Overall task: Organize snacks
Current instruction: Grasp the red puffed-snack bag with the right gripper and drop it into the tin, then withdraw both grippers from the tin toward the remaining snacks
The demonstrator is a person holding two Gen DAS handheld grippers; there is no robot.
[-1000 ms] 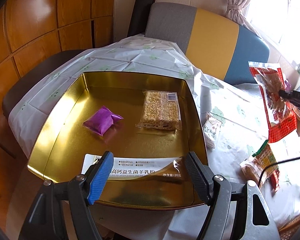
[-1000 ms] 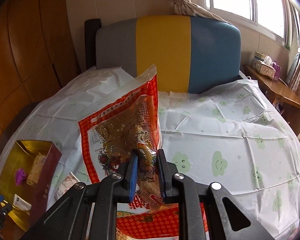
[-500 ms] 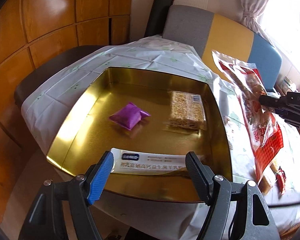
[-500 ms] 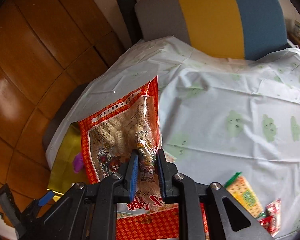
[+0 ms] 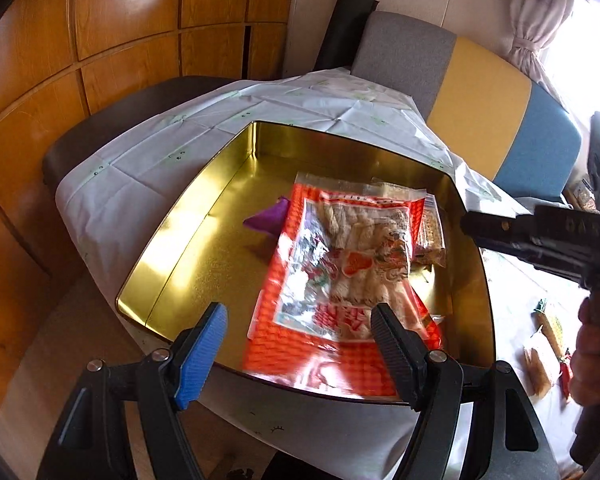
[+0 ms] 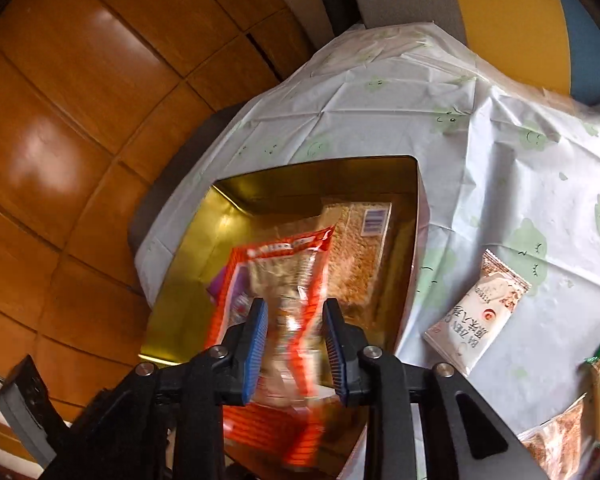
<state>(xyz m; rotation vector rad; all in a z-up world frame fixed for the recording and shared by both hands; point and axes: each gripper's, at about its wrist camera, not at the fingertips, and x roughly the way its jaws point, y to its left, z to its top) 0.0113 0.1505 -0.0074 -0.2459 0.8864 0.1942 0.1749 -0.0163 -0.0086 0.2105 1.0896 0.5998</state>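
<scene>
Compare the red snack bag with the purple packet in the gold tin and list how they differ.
The red snack bag is far larger than the purple packet. The red snack bag has a clear window showing pale pieces; the purple packet is opaque. The red snack bag is motion-blurred and overlaps other snacks; the purple packet lies still, partly covered by it. Both sit inside the gold tin.

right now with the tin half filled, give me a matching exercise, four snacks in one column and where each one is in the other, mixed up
Snacks:
1. red snack bag
2. purple packet
3. rice crispy bar
4. white sachet

Places:
A. on the tablecloth, outside the gold tin
B. in the tin, between the right gripper's opening jaws
C. on the tin floor, partly under the red bag's left edge
D. in the tin by its right wall, partly covered by the red bag

Pairs: 1-B, 2-C, 3-D, 4-A
</scene>
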